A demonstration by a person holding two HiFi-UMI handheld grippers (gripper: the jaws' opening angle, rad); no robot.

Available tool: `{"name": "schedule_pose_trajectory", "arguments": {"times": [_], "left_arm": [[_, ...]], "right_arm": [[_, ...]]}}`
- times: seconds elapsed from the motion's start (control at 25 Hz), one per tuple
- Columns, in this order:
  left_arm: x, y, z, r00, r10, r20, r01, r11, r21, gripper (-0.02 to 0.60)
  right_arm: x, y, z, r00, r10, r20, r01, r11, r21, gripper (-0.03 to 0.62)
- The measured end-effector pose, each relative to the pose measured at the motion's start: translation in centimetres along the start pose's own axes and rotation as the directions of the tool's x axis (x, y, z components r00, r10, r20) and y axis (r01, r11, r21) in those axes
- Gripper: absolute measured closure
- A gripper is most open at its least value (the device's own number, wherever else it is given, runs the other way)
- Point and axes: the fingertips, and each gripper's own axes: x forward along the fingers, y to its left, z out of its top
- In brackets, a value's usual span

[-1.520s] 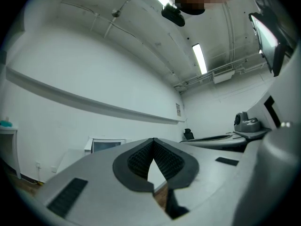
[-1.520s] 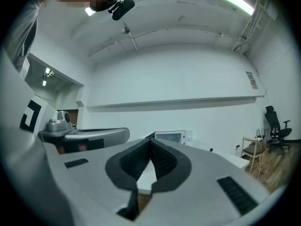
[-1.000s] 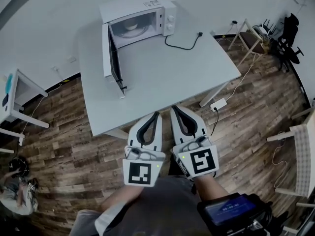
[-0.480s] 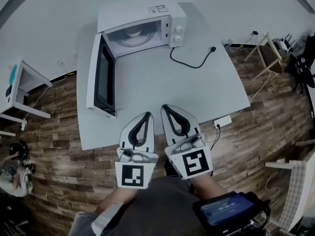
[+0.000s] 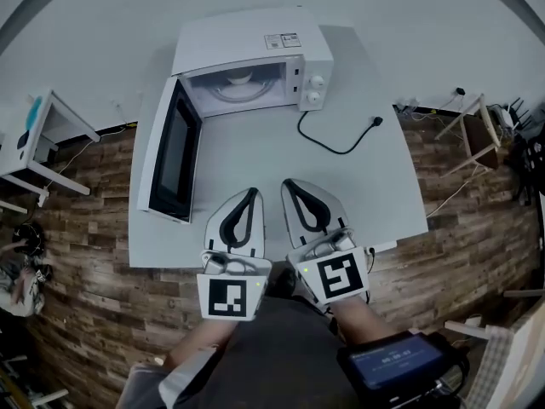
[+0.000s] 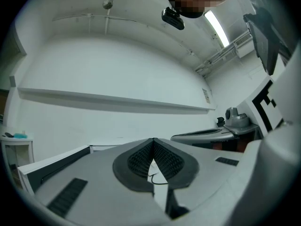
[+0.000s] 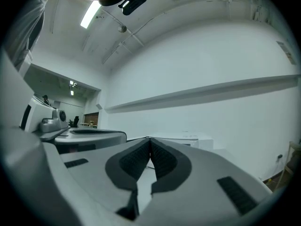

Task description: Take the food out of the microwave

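A white microwave [image 5: 294, 37] stands at the far end of the grey table [image 5: 383, 194], its door [image 5: 170, 156] swung wide open to the left. Inside sits a pale dish of food [image 5: 241, 78] on the turntable. My left gripper [image 5: 250, 194] and my right gripper [image 5: 289, 186] hover side by side over the table's near edge, pointing level at the microwave. Both are shut with nothing between the jaws. In the left gripper view the jaws [image 6: 153, 142] meet at the tips; in the right gripper view [image 7: 149, 140] they do too.
The microwave's black power cord [image 5: 336, 143] lies unplugged on the table to the right. A white side table [image 5: 38, 139] stands at the left, a wooden chair [image 5: 477, 130] at the right. A power strip [image 5: 379, 247] hangs by the table's near right edge.
Both grippers and the camera have come closer to the table; the tips now reach over its near edge. The microwave looms larger and more central. Both jaws stay shut.
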Motion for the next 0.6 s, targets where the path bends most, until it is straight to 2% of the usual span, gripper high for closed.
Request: {"name": "schedule_pose_trajectory", "arguments": {"times": [0.6], "left_arm": [[6.4, 3.9, -1.3, 0.997, 0.082, -0.003, -0.082, 0.997, -0.005, 0.574]], "right_arm": [[7.9, -3.8, -0.7, 0.997, 0.071, -0.012, -0.071, 0.997, -0.037, 0.588]]}}
